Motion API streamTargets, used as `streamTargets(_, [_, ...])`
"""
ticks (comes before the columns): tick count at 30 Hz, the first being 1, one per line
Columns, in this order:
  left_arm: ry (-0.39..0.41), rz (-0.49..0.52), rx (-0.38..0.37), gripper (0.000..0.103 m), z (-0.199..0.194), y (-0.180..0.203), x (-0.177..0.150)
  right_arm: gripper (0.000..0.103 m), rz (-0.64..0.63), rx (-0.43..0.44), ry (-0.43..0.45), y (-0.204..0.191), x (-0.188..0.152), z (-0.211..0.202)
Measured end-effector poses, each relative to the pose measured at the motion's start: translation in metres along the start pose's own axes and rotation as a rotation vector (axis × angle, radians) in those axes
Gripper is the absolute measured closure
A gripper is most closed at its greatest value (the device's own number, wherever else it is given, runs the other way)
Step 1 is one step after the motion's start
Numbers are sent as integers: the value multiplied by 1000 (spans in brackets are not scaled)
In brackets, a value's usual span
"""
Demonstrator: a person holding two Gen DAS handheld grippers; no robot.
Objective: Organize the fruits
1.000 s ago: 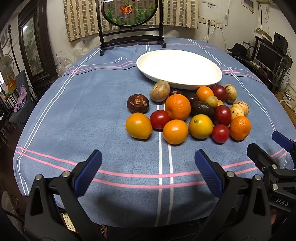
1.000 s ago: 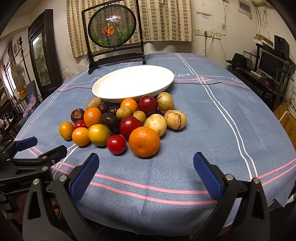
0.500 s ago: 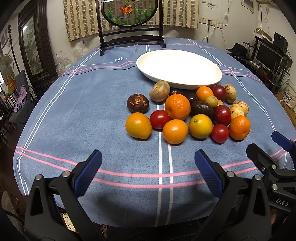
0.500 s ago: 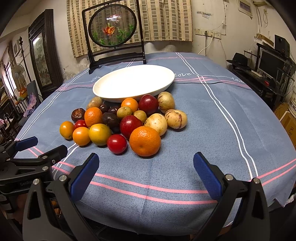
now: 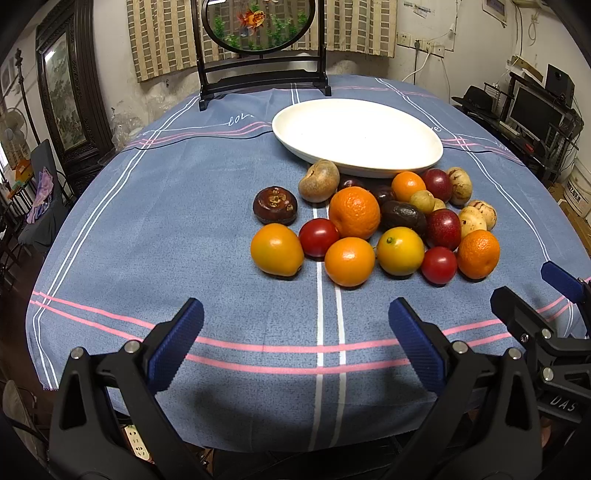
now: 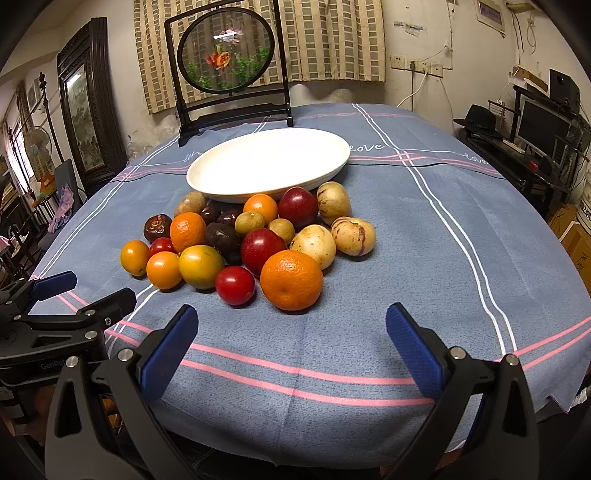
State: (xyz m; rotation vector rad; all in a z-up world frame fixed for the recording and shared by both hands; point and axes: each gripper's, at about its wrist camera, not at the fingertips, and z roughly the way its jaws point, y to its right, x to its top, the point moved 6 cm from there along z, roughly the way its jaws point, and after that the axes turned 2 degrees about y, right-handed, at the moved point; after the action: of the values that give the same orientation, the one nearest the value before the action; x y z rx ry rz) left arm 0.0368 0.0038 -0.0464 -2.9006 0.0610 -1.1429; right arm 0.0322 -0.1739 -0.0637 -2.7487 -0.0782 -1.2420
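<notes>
A pile of several fruits lies on the blue tablecloth in front of a white oval plate (image 5: 354, 133) that holds nothing. The pile has oranges (image 5: 354, 212), red tomatoes (image 5: 318, 237), yellow-orange fruits (image 5: 276, 249), dark fruits (image 5: 275, 205) and pale speckled fruits (image 6: 352, 235). The plate also shows in the right wrist view (image 6: 269, 164). My left gripper (image 5: 295, 339) is open and empty, low over the near cloth, short of the pile. My right gripper (image 6: 291, 347) is open and empty, just short of a large orange (image 6: 291, 280).
A round framed goldfish screen (image 5: 260, 22) on a dark stand sits behind the plate. The table edge runs just under both grippers. The right gripper shows at the left view's right edge (image 5: 554, 306). A desk with a monitor (image 6: 543, 125) stands at the right.
The right wrist view has crept slightly nearer to the fruit pile. The left gripper has barely moved. Both grippers stay open.
</notes>
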Motion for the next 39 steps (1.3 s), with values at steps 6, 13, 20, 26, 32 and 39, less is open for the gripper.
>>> streamTargets(6, [0,0,0,2,0,0,0,1,0,3,-5,-1,-1,1])
streamTargets(13, [0,-1,1,2,0,0,0,1,1,4,-7,0,-1,1])
streamTargets(20, [-2,-1,0,2,0,0,0,1,1,4,-7,-1,-2,1])
streamTargets(26, [-2,0,0,2,1,0,-1,1,1,4,-7,-1,-2,1])
streamTargets(32, [-2,1,-1,2,1,1,-1,1,1,3,-7,0,-2,1])
streamTargets(39, [-2,2,-3,2,2,3,-2,1,-1,-6,0,2,-1,1])
